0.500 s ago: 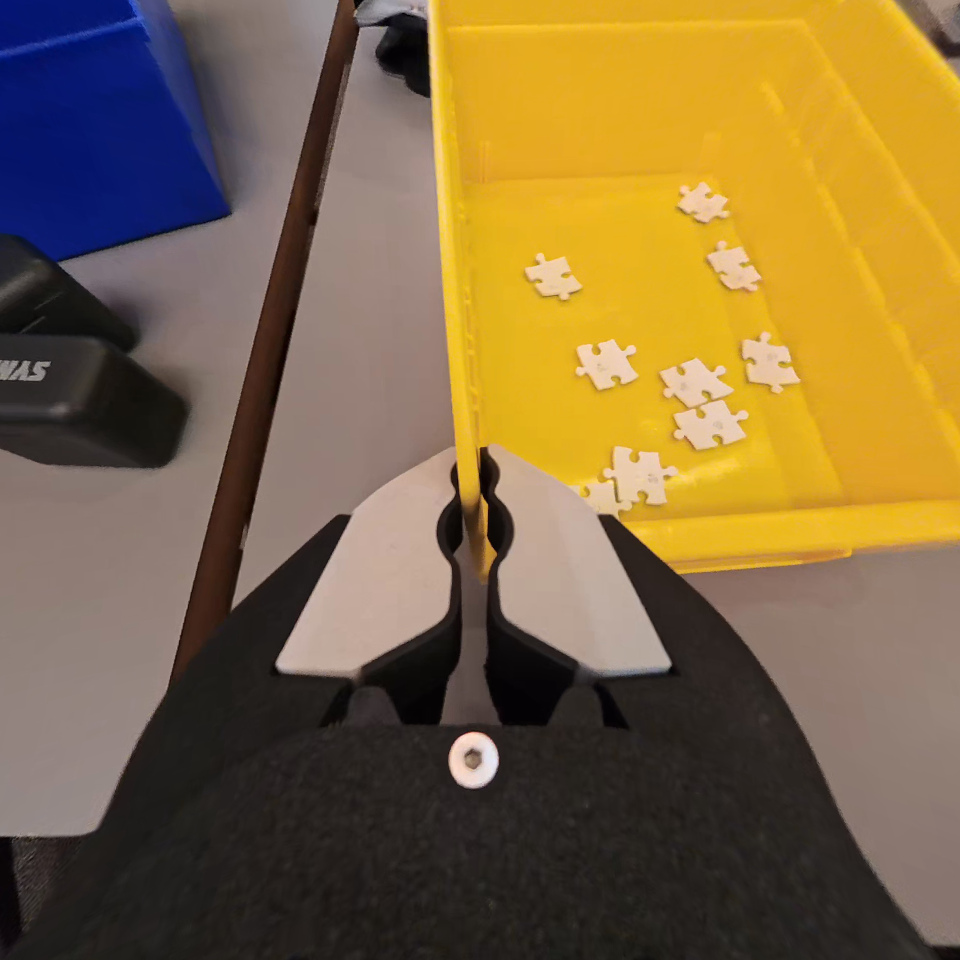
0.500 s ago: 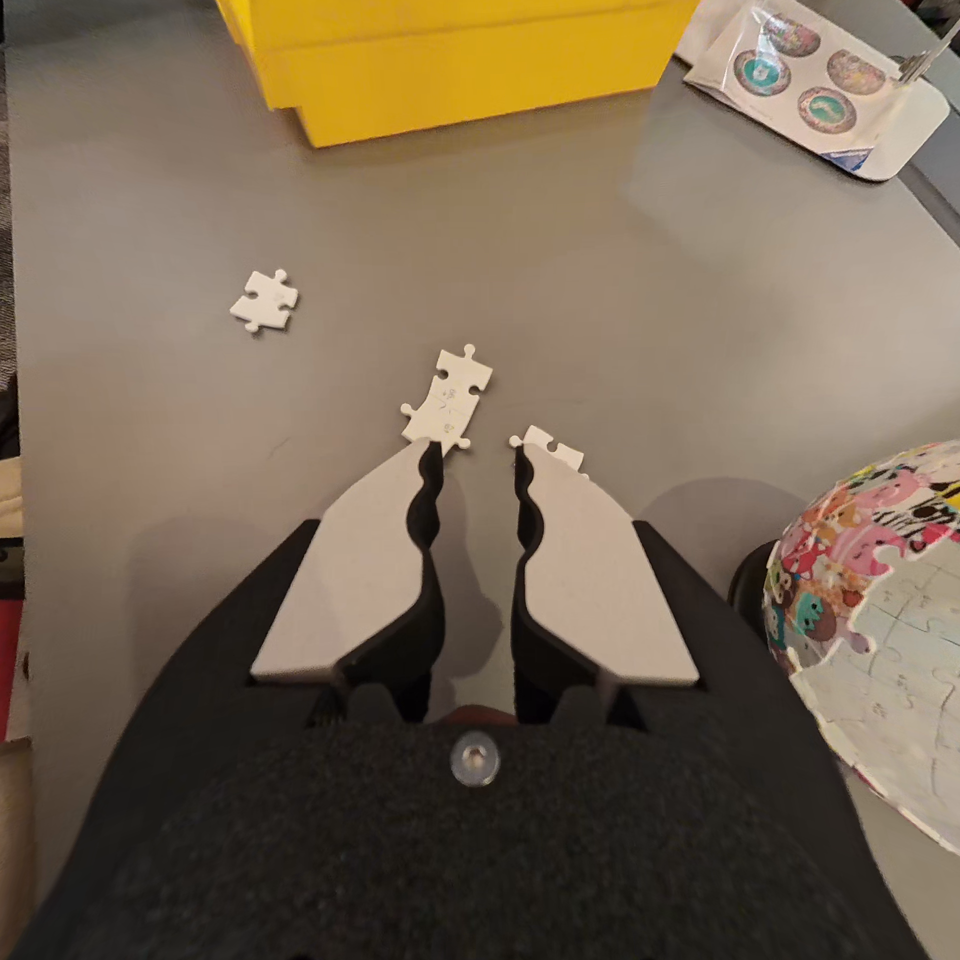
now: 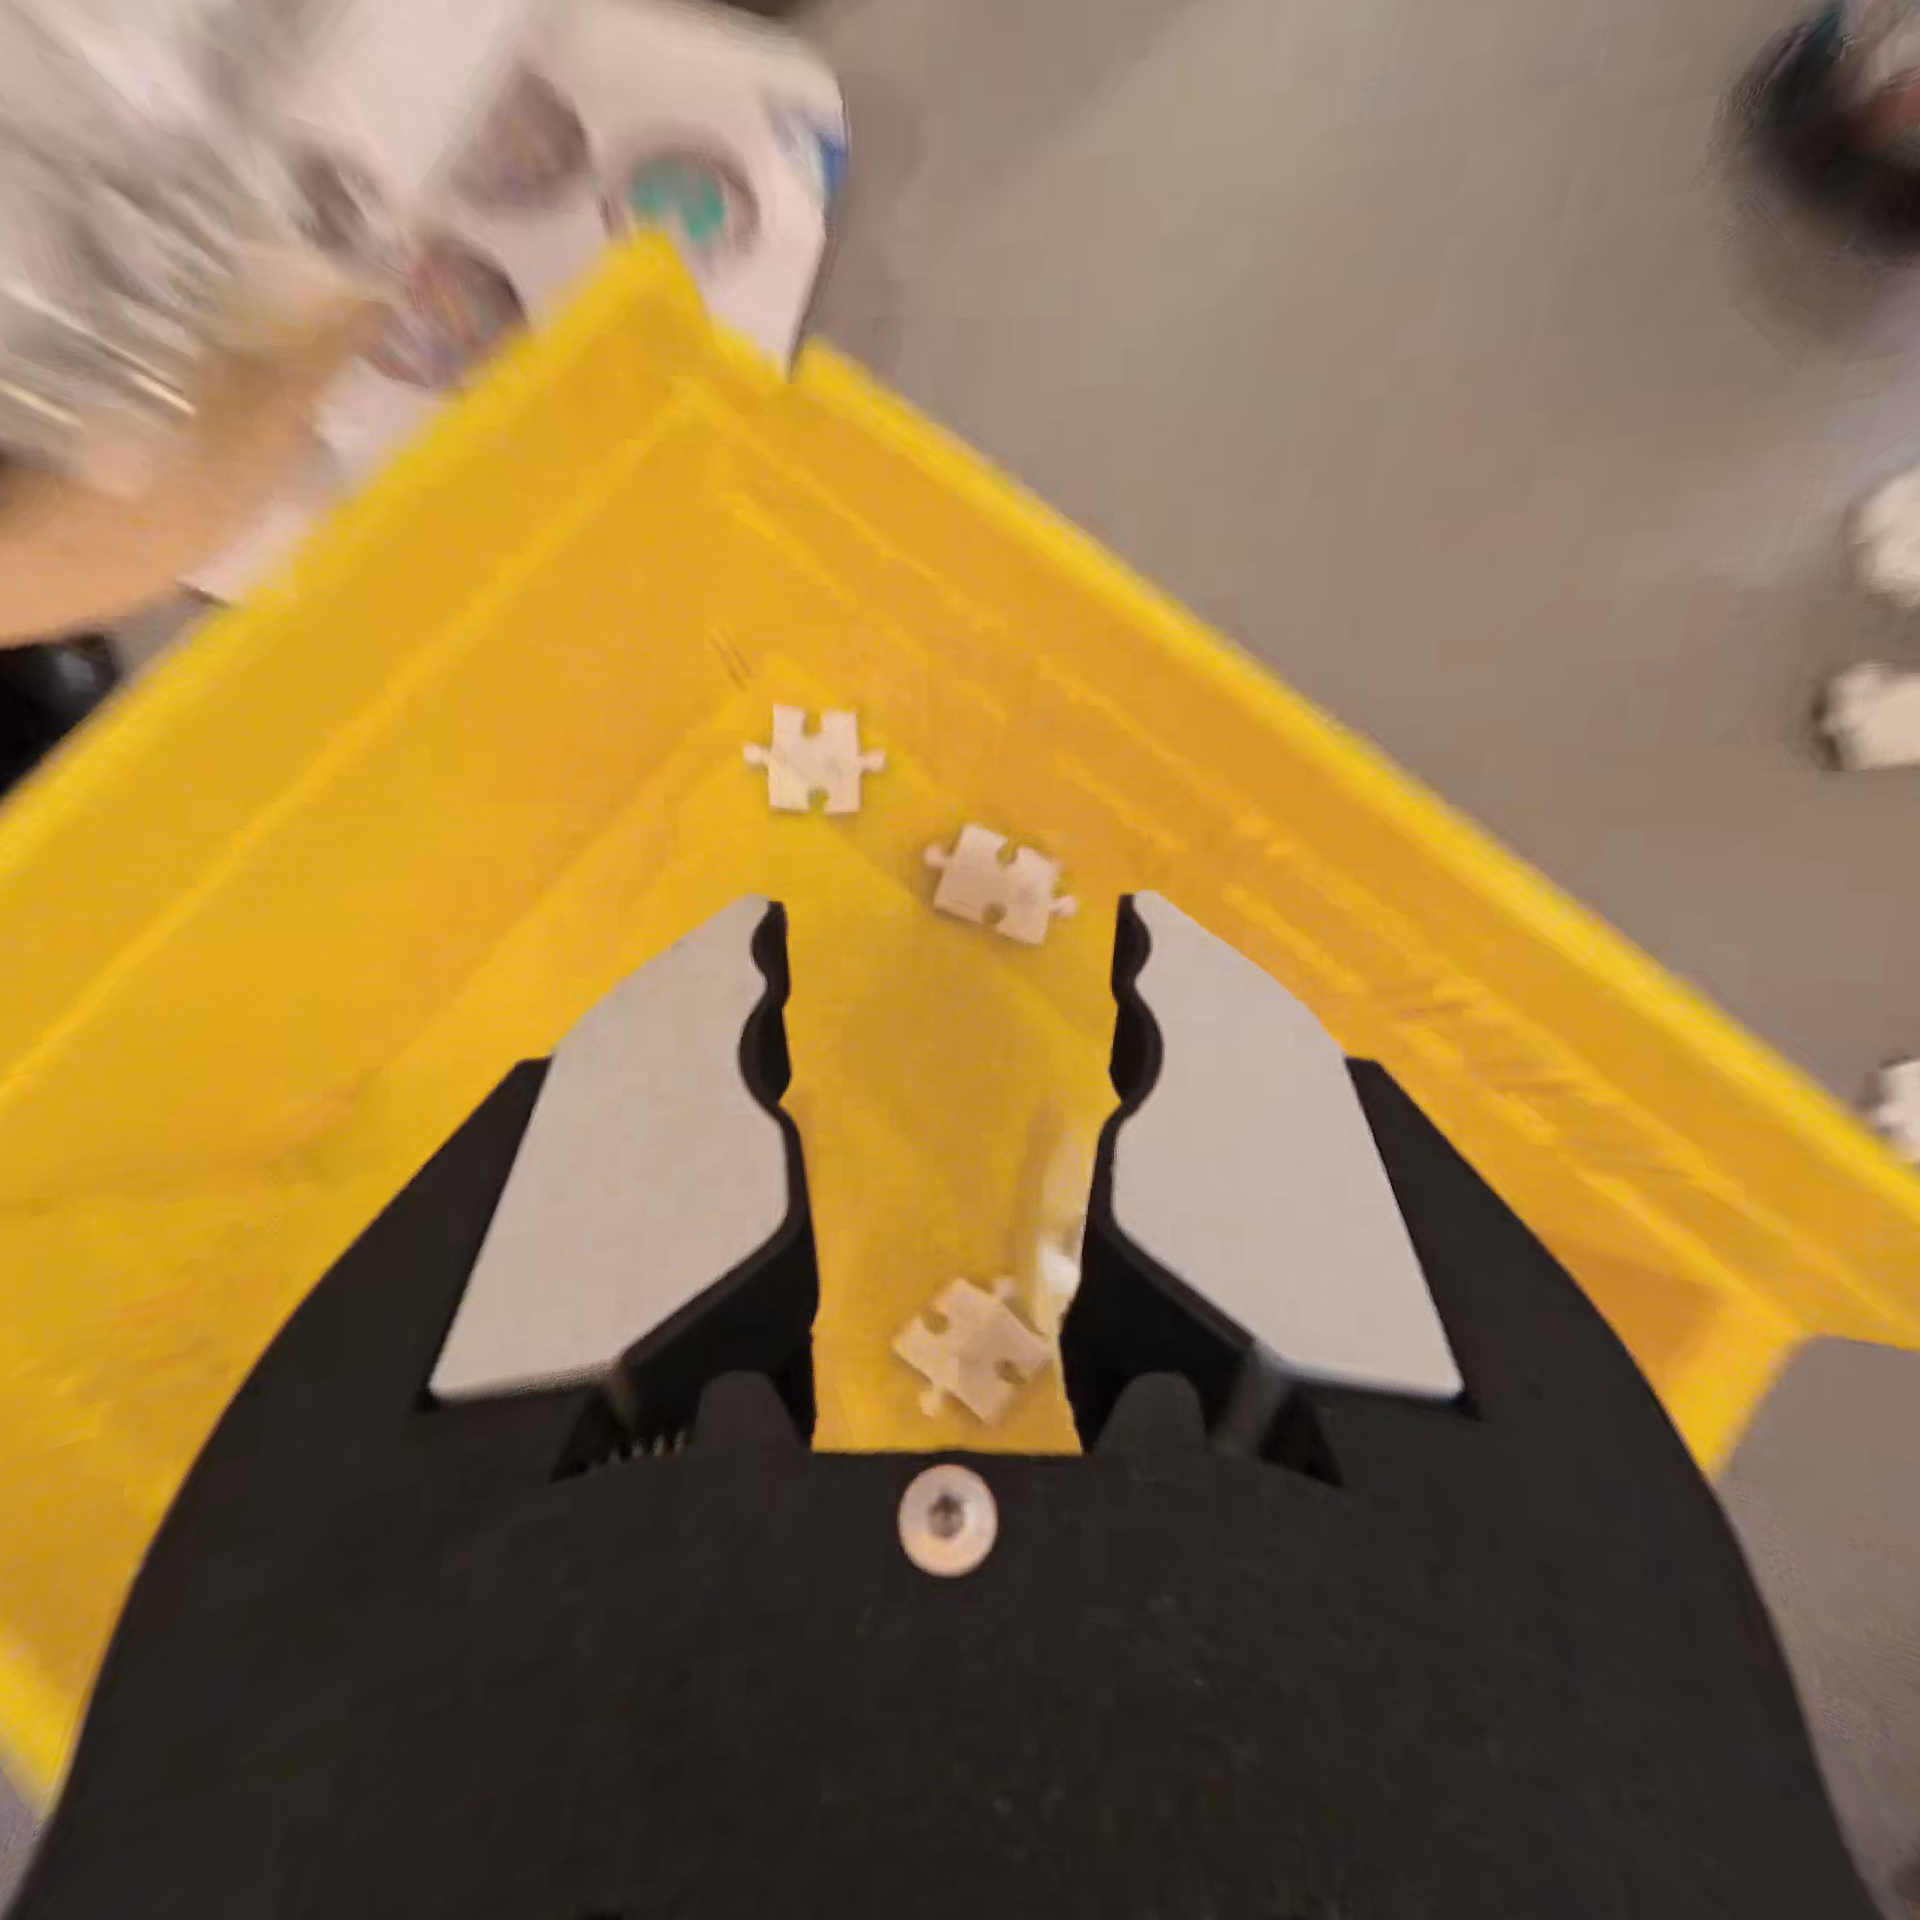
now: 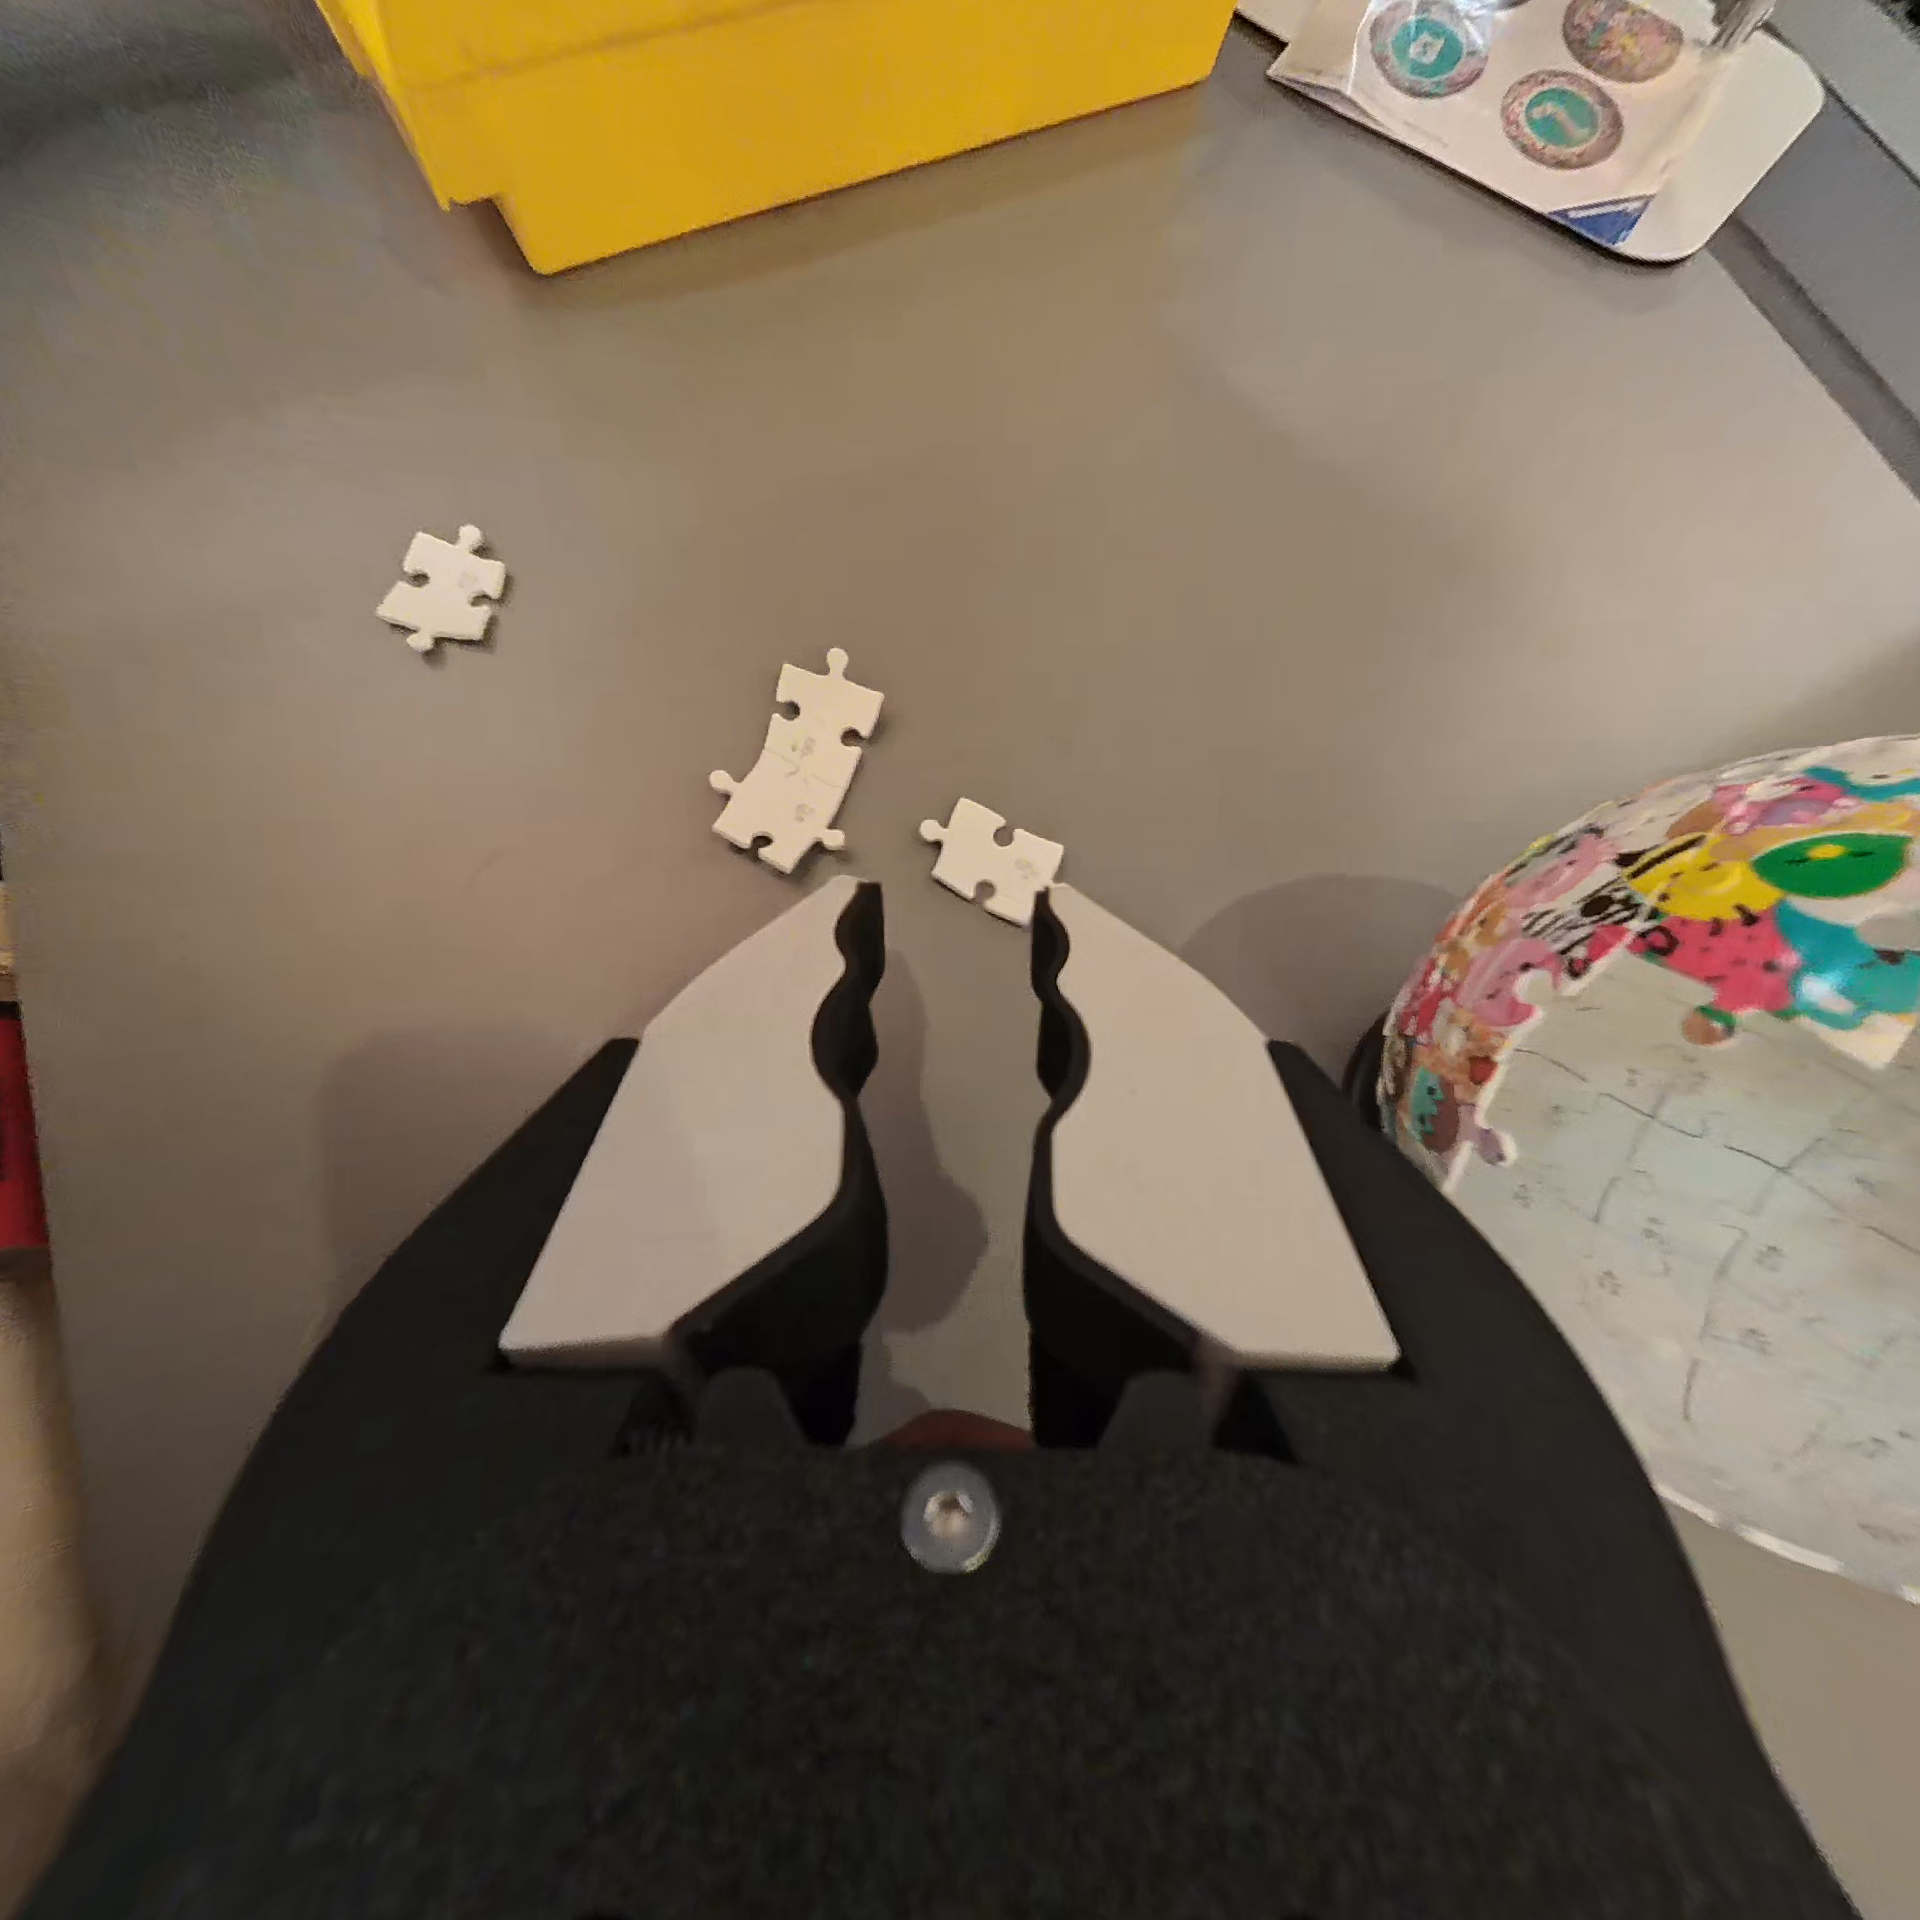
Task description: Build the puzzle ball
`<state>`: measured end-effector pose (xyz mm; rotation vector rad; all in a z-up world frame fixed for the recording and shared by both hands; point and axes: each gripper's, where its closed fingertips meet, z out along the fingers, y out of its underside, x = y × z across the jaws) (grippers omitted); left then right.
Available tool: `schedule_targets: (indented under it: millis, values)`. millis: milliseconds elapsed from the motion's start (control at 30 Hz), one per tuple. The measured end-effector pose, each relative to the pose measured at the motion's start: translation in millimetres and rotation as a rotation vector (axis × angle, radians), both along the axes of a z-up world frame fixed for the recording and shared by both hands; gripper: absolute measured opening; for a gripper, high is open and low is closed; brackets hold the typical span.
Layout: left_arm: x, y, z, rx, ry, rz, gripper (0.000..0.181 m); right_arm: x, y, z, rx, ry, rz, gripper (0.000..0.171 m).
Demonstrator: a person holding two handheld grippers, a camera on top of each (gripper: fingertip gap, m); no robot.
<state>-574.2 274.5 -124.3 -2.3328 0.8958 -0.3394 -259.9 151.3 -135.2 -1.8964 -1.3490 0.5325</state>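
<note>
Swung since half a second ago from a pinch on the wall of the yellow bin (image 3: pixel 312 883) to a spot above its inside, left claw (image 3: pixel 948 904) now spread wide over a far corner of the bin floor, whole left view smeared by motion. Between the tips and beyond, two white puzzle pieces on the yellow floor: one at 12 o'clock (image 3: pixel 816 761), a second at 1 o'clock (image 3: pixel 1000 883), just short of the right fingertip. A third piece (image 3: pixel 971 1348) low in the gap near the claw's base, at 6 o'clock from the tips, with a blurred pale scrap beside it against the inner side of the right finger; contact not clear. Right claw (image 4: pixel 956 902) drawn back a little and lifted, tilted down toward the grey table (image 4: pixel 1247 499), gap moderate, nothing gripped. Joined pair of pieces (image 4: pixel 800 764) at 11 o'clock from the tips, close to the left finger. Single piece (image 4: pixel 995 857) at 1 o'clock, its near corner meeting the right fingertip in the picture; true contact not certain. Lone piece (image 4: pixel 444 588) farther out at 10 o'clock. Half-built puzzle ball (image 4: pixel 1683 1091) at 3 o'clock, well apart from the tips, colourful pieces on top, clear shell below. Yellow bin at 12 o'clock, far; printed sheet (image 4: pixel 1538 94) at 1 o'clock near the table edge.
</note>
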Motion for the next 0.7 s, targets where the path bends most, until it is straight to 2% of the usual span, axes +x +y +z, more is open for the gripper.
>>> schedule_targets:
  millis: [100, 200, 333, 400, 600, 700]
  values:
    - [4, 8, -51, -0.107, 0.089, -0.104, 0.062, 3, 2, 4, 0.009, 0.009, -0.019, 0.027]
    - [17, 5, -65, -0.109, 0.123, -0.175, 0.063, 8, 2, 2, -0.002, 0.015, -0.035, 0.027]
    - [18, 7, -66, -0.085, 0.138, -0.173, 0.060, 14, 5, -4, -0.023, -0.004, -0.038, 0.027]
    - [21, 5, -65, -0.059, 0.139, -0.202, 0.038, 15, 7, -2, -0.022, -0.008, -0.032, 0.027]
    - [17, -3, -64, -0.059, 0.138, -0.174, 0.038, 15, 13, 3, -0.008, 0.009, -0.028, 0.027]
    - [12, -16, -43, -0.049, 0.106, -0.133, 0.038, 14, 10, 5, -0.008, 0.041, -0.025, 0.027]
